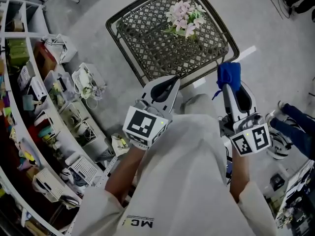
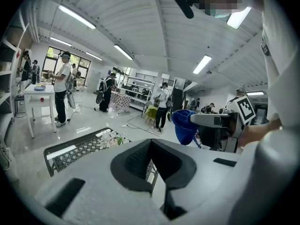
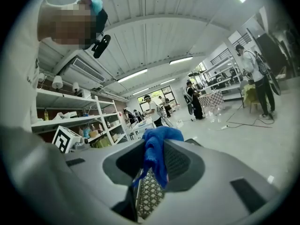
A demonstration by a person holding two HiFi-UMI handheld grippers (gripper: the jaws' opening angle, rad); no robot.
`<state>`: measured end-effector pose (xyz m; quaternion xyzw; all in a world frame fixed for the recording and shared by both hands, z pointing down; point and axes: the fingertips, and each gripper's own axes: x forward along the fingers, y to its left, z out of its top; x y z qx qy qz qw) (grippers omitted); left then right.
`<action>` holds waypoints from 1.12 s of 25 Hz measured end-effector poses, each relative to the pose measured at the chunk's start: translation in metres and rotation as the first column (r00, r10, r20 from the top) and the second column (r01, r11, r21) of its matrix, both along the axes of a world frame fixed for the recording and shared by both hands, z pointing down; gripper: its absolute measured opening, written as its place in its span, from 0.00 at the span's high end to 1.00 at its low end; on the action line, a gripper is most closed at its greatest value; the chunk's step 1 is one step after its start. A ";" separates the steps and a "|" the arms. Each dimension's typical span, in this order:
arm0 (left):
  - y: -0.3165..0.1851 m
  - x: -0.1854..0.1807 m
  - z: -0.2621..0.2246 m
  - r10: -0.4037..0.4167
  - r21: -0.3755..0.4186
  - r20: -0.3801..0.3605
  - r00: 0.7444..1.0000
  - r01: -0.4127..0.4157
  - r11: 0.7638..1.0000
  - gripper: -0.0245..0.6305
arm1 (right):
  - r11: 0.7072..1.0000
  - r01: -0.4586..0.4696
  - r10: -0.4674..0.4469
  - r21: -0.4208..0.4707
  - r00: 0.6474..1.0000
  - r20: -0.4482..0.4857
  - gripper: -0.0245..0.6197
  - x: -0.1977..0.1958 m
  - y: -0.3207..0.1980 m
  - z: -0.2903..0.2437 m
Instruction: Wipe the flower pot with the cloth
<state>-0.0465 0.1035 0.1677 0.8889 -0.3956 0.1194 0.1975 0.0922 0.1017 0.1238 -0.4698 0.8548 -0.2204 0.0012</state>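
Observation:
The flower pot (image 1: 184,17), holding pink and white flowers, stands on a dark metal lattice table (image 1: 147,43) ahead of me. Both grippers are held up short of the table's near edge, well apart from the pot. My right gripper (image 1: 229,85) is shut on a blue cloth (image 1: 229,74), which bunches out of its tip (image 3: 157,146). My left gripper (image 1: 171,82) is shut with nothing in it. In the left gripper view, the flowers (image 2: 111,138) and table (image 2: 75,151) lie beyond the jaws, and the blue cloth (image 2: 184,125) shows at the right.
Curved white shelves (image 1: 29,107) crowded with boxes and gear run along the left. A shoe (image 1: 279,144) and a blue-clad leg (image 1: 298,117) are on the floor at right. Several people stand far off in the hall (image 2: 61,93).

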 end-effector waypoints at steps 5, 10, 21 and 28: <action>-0.033 0.000 0.021 0.001 -0.049 0.009 1.000 0.000 0.999 0.93 | 0.999 0.013 -0.012 -0.042 1.000 0.018 0.79 -0.007 -0.026 0.014; -0.065 0.004 0.047 0.000 -0.081 0.037 0.999 0.003 0.997 0.93 | 0.996 0.072 -0.073 -0.046 0.997 -0.022 0.79 -0.010 -0.052 0.039; -0.093 0.002 0.109 -0.070 -0.118 0.052 0.996 0.076 0.990 0.93 | 0.991 0.114 -0.118 -0.077 0.992 -0.050 0.77 -0.011 -0.074 0.103; -0.118 0.010 0.161 -0.111 -0.133 0.083 0.990 0.121 0.984 0.93 | 0.987 0.116 -0.121 -0.115 0.992 -0.043 0.77 -0.010 -0.073 0.150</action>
